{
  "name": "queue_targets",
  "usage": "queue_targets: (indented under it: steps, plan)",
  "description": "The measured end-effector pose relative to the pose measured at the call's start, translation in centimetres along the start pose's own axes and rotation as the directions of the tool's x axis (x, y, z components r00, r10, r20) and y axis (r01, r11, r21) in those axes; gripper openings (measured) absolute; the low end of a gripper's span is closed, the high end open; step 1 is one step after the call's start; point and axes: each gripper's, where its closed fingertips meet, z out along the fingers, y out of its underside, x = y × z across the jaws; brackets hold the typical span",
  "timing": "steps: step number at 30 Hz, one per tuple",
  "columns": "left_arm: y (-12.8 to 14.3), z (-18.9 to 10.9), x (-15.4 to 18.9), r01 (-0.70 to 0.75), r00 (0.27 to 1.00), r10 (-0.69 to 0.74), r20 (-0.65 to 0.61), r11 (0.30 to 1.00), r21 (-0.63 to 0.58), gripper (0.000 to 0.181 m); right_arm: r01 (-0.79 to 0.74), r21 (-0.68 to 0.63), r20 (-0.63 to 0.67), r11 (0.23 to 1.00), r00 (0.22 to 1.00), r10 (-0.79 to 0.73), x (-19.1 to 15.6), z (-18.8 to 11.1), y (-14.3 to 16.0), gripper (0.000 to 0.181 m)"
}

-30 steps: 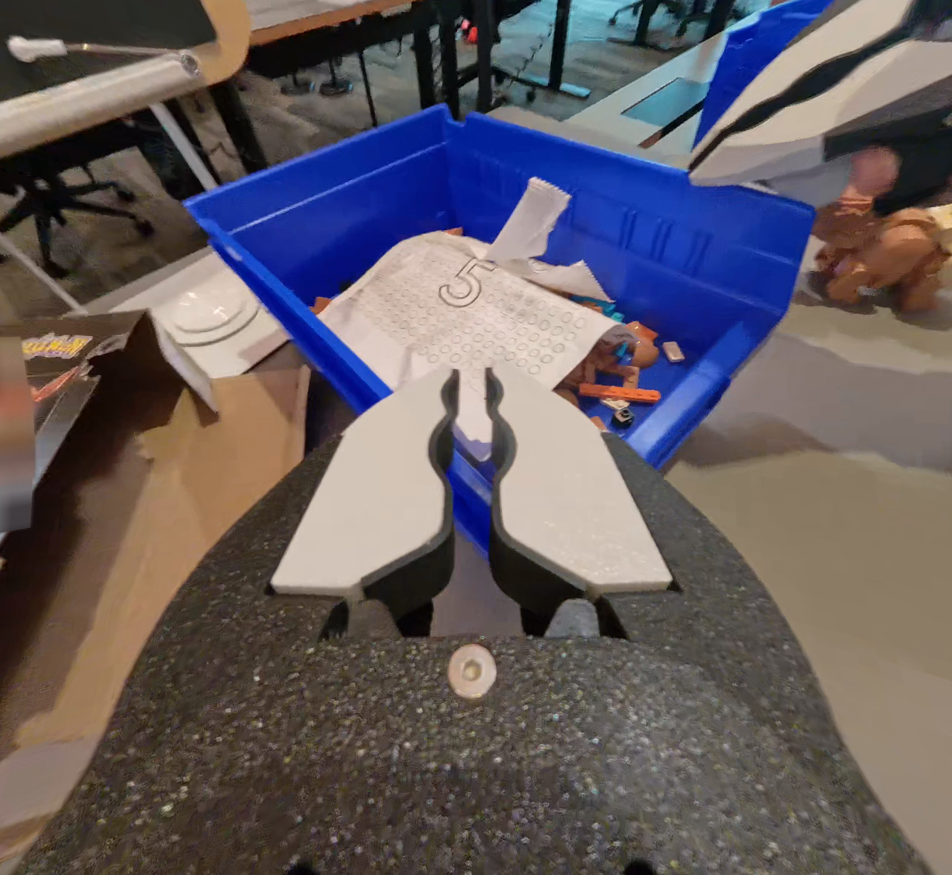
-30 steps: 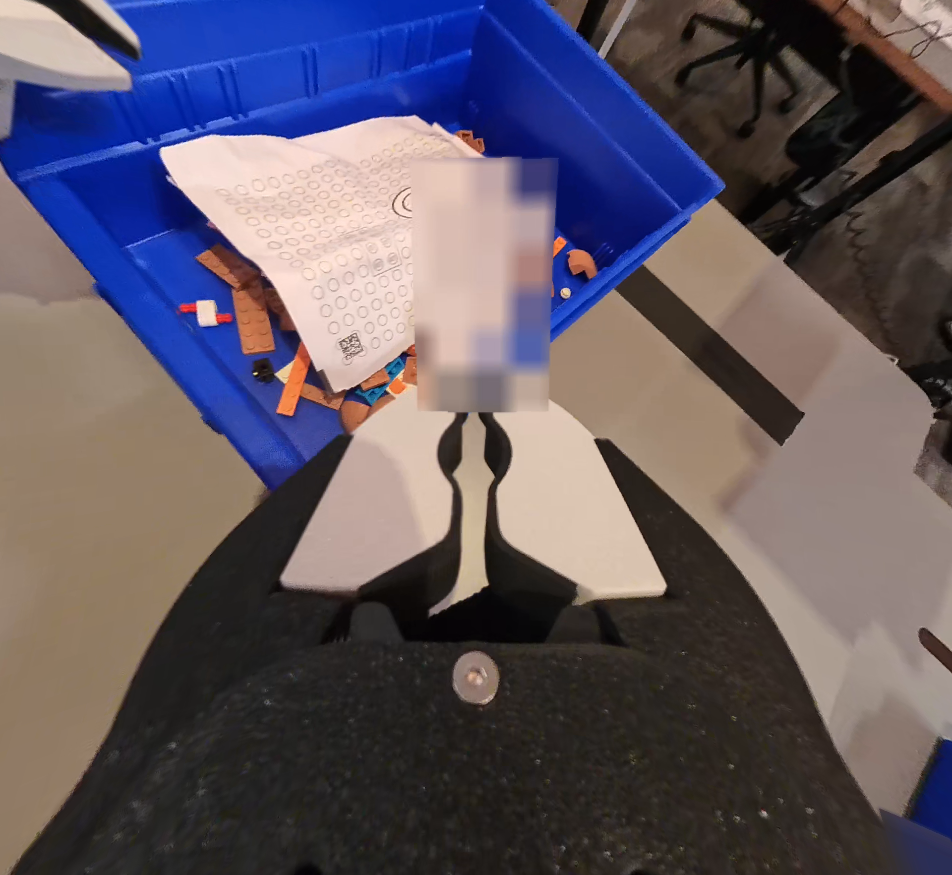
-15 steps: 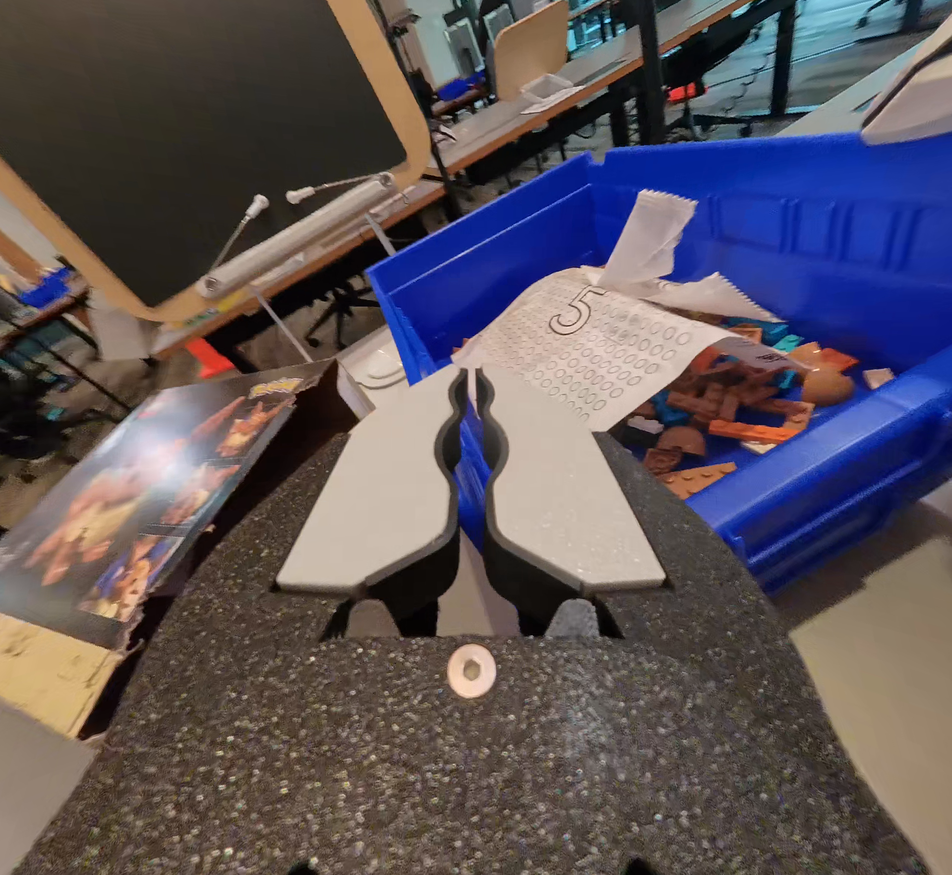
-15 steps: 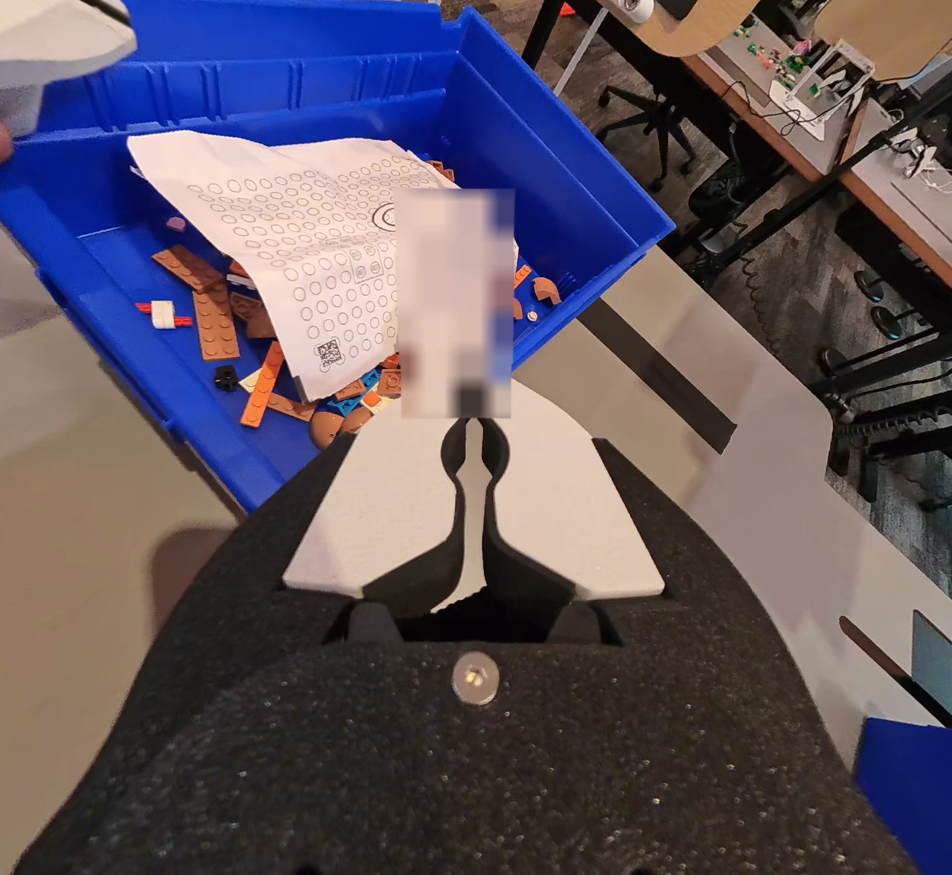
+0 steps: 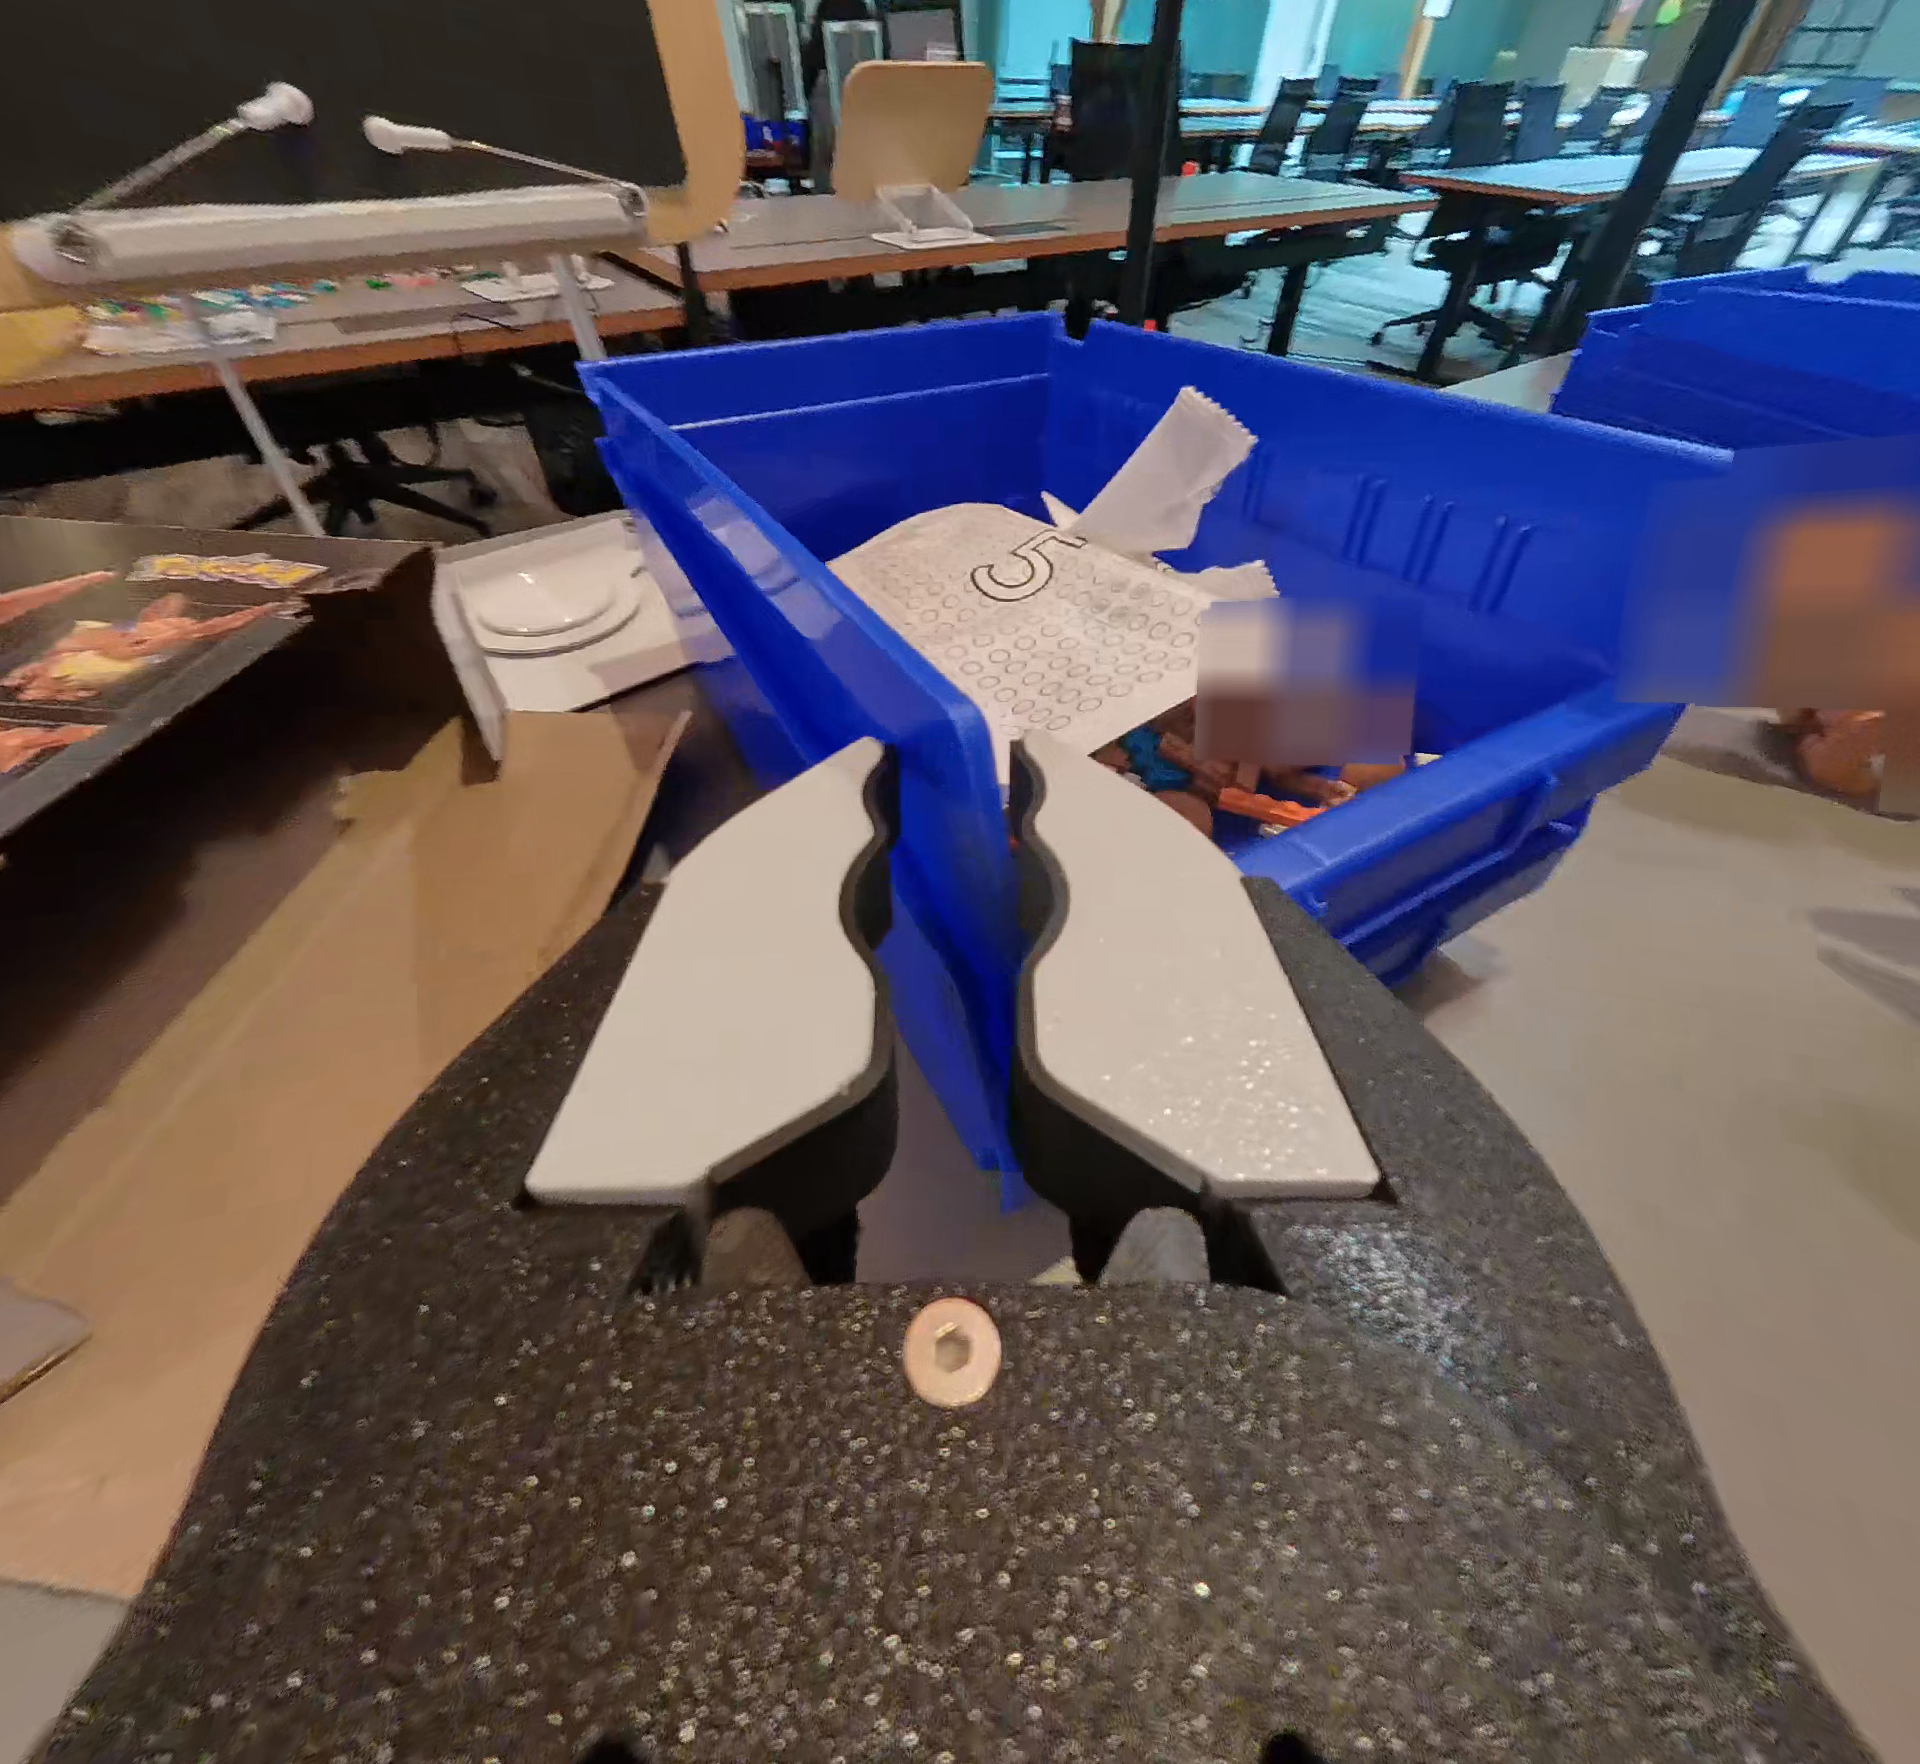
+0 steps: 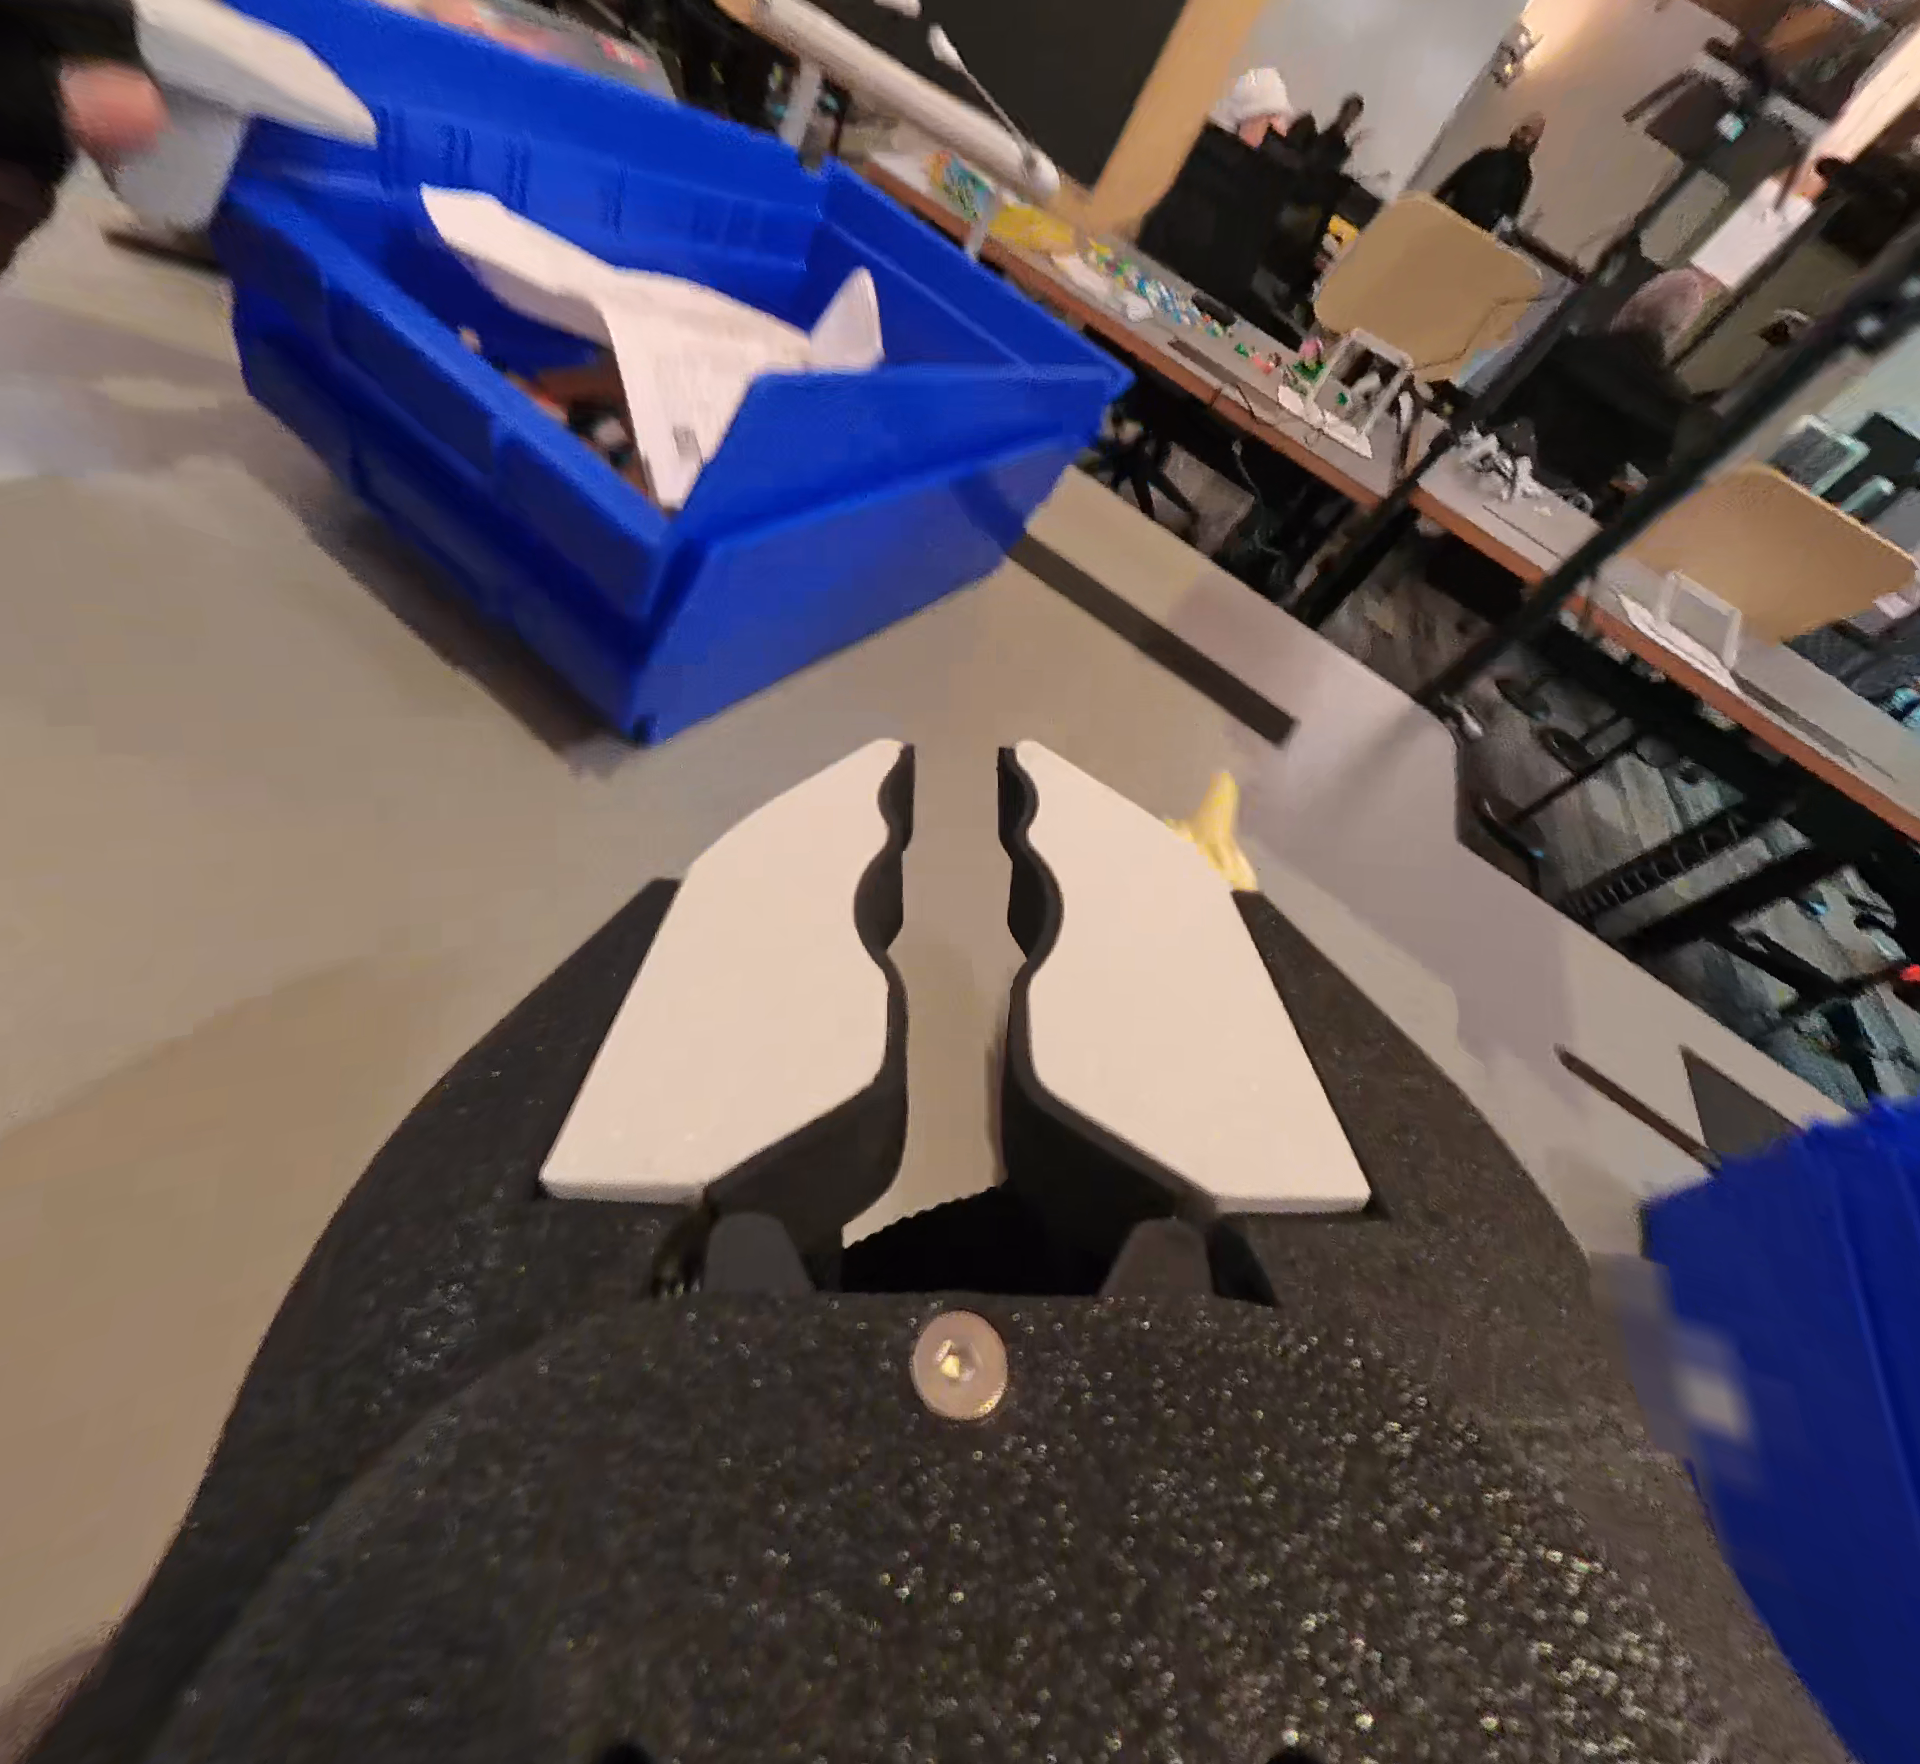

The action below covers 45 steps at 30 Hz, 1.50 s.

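Mosaic patches hide part of the small bricks point(image 5: 1278, 789) in the blue bin point(image 5: 1455, 551).

A paper bag point(image 5: 1049, 634) lies in the bin point(image 5: 1382, 519) over loose bricks point(image 5: 1278, 784), a box point(image 5: 156, 613) to the bin's left.

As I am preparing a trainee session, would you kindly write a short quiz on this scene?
1. True or false: the left gripper has one finger on each side of a wall of the blue bin.
2. What lies on top of the small bricks inside the bin? A) a white printed paper bag; B) a red cup; C) a sponge.
3. Fill in: the right gripper is away from the bin, over the bare grey ____.

Key: 1 true; 2 A; 3 table.
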Motion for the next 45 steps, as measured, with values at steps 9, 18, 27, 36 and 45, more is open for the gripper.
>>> queue_targets:
  steps: [9,18,27,36,45]
  plan:
    - [-0.2,3.6,4.5,-0.171,0.98,0.169,-0.105,0.985,-0.011,0.026,-0.051,-0.184,-0.3,0.982,0.954,-0.007,11.9,-11.0,8.6,0.015]
    - [-0.1,4.8,6.4,-0.221,0.964,0.222,-0.149,0.975,0.024,0.03,-0.068,-0.352,-0.518,0.933,0.845,-0.134,26.0,-18.0,19.5,0.03]
    - [1.5,1.7,6.6,-0.276,0.942,0.294,-0.162,0.953,0.126,0.025,0.398,-0.643,-0.171,0.654,0.758,-0.63,33.3,-18.7,26.5,0.06]
    - [5.3,2.4,7.4,-0.432,0.893,0.428,-0.14,0.902,0.002,0.022,0.527,-0.759,0.058,0.382,0.639,-0.767,36.6,-16.7,31.5,0.051]
    - [6.2,2.6,7.5,-0.507,0.858,0.499,-0.12,0.861,-0.045,0.022,0.471,-0.811,0.076,0.346,0.672,-0.737,36.5,-16.9,31.0,0.05]
